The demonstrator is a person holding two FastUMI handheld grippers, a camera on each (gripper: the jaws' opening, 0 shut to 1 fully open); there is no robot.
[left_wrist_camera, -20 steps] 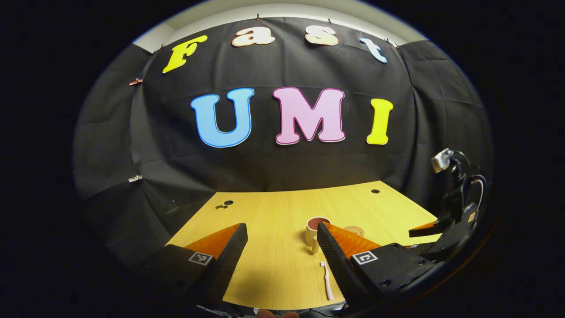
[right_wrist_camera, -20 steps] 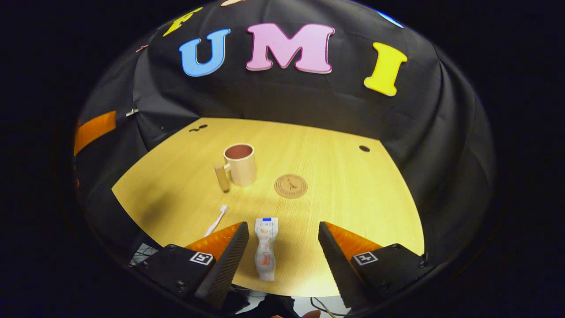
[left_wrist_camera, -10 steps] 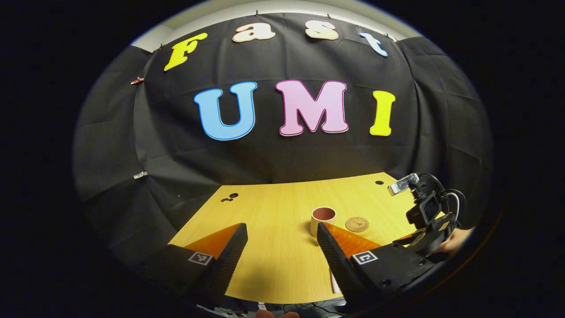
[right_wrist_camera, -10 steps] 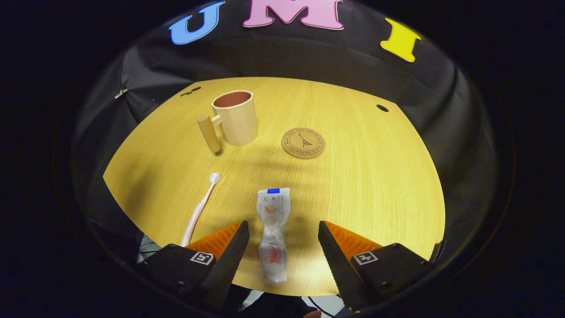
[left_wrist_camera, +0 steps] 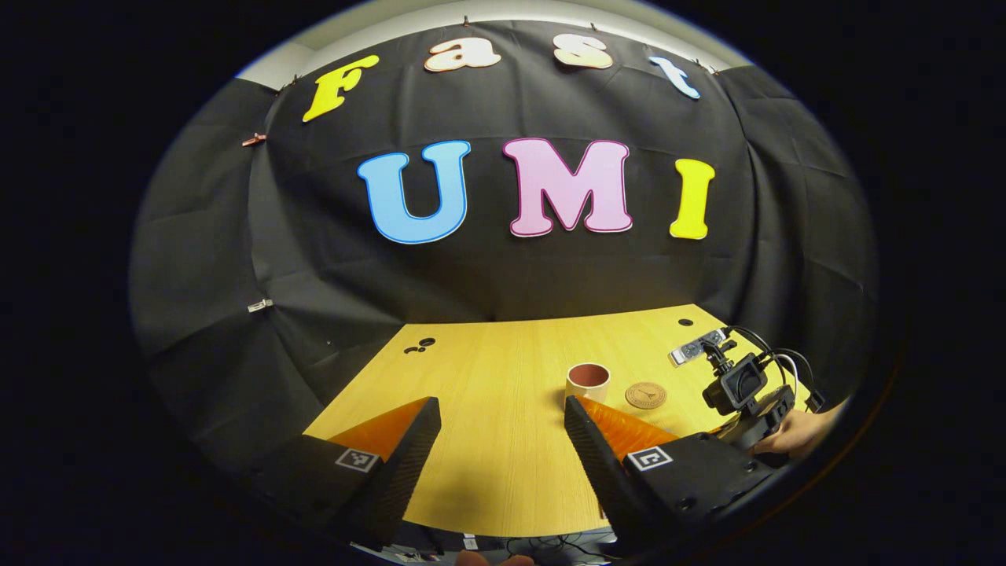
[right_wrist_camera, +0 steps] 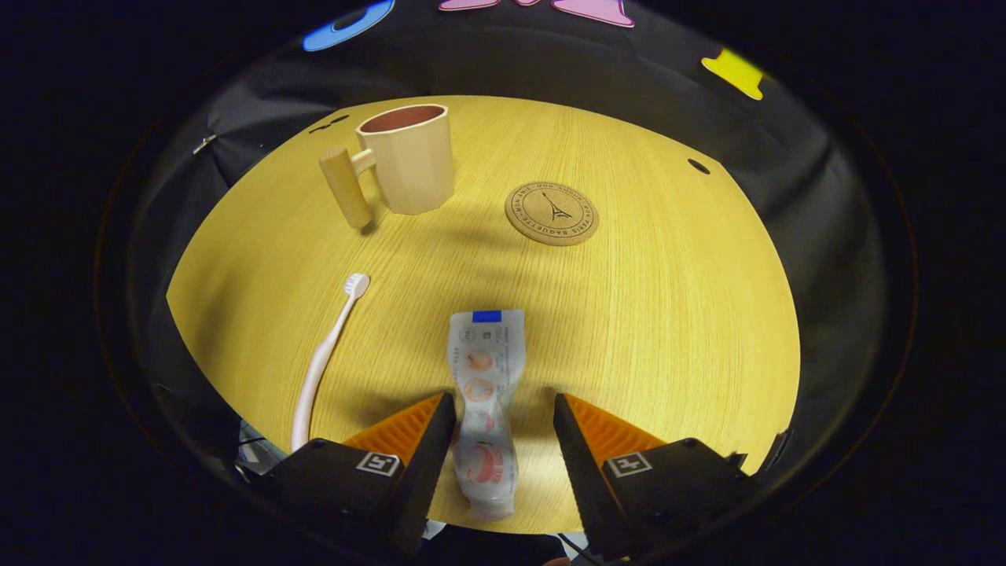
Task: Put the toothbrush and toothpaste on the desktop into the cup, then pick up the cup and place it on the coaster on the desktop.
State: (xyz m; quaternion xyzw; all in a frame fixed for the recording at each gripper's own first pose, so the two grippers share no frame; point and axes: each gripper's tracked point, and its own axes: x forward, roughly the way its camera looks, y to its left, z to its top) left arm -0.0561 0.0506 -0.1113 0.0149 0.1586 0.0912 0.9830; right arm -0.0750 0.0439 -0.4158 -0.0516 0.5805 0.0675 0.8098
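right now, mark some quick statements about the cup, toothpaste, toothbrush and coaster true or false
1. The toothpaste lies between the right gripper's open fingers. True.
2. The toothbrush stands in the cup. False: it lies flat on the desktop.
3. The cup sits on the coaster. False: it stands apart from it, on the bare desktop.
4. The left gripper holds nothing. True: it is open over the desktop.
5. The cup is upright, with nothing sticking out of it. True.

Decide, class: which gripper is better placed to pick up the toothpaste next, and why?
Right. The right gripper already straddles the toothpaste, fingers open on either side. The left gripper hovers open over bare desktop.
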